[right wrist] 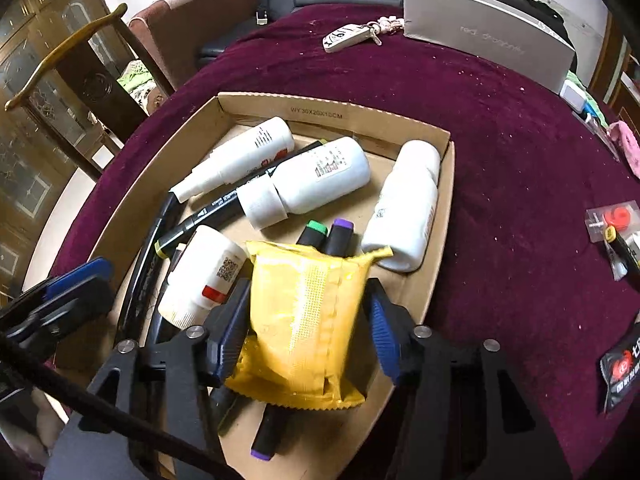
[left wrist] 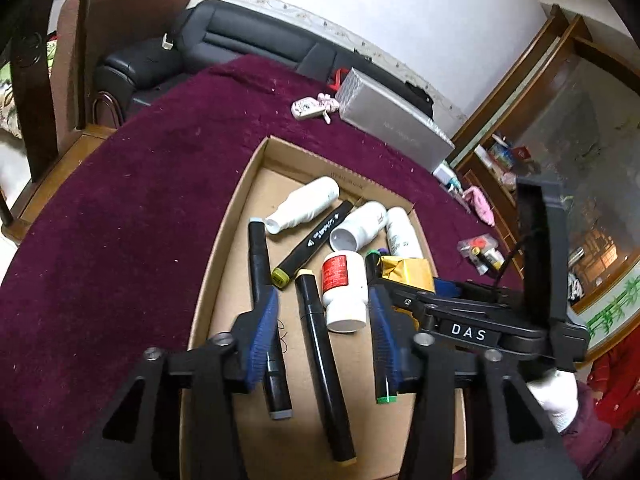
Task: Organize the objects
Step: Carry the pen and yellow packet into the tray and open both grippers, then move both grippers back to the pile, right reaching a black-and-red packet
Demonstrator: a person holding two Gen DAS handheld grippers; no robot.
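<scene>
The right gripper (right wrist: 306,330) sits over the cardboard tray (right wrist: 447,184) with its jaws wide, a yellow packet (right wrist: 308,312) lying between them; the left pad seems to brush the packet's edge while the right pad stands clear, so I judge it unheld, though the fisheye makes contact hard to read. The left gripper (left wrist: 326,344) hangs over the near half of the tray, jaws wide and holding nothing, with a marker (left wrist: 324,364) and a red-labelled bottle (left wrist: 344,292) lying between the pads. The likeliest slip is the packet: it is a soft, crinkled foil pouch with serrated ends, resting on the green and purple markers (right wrist: 326,236), so it could tilt or slide on their smooth round barrels if nudged. The white bottles (right wrist: 320,178) are hard, glossy cylinders lying on their sides and could roll when a finger bumps them; the long black markers would do the same. The two grippers are close together and could foul each other. The tray is matte corrugated board on a fuzzy maroon cloth (right wrist: 500,152), which should keep it from sliding.
</scene>
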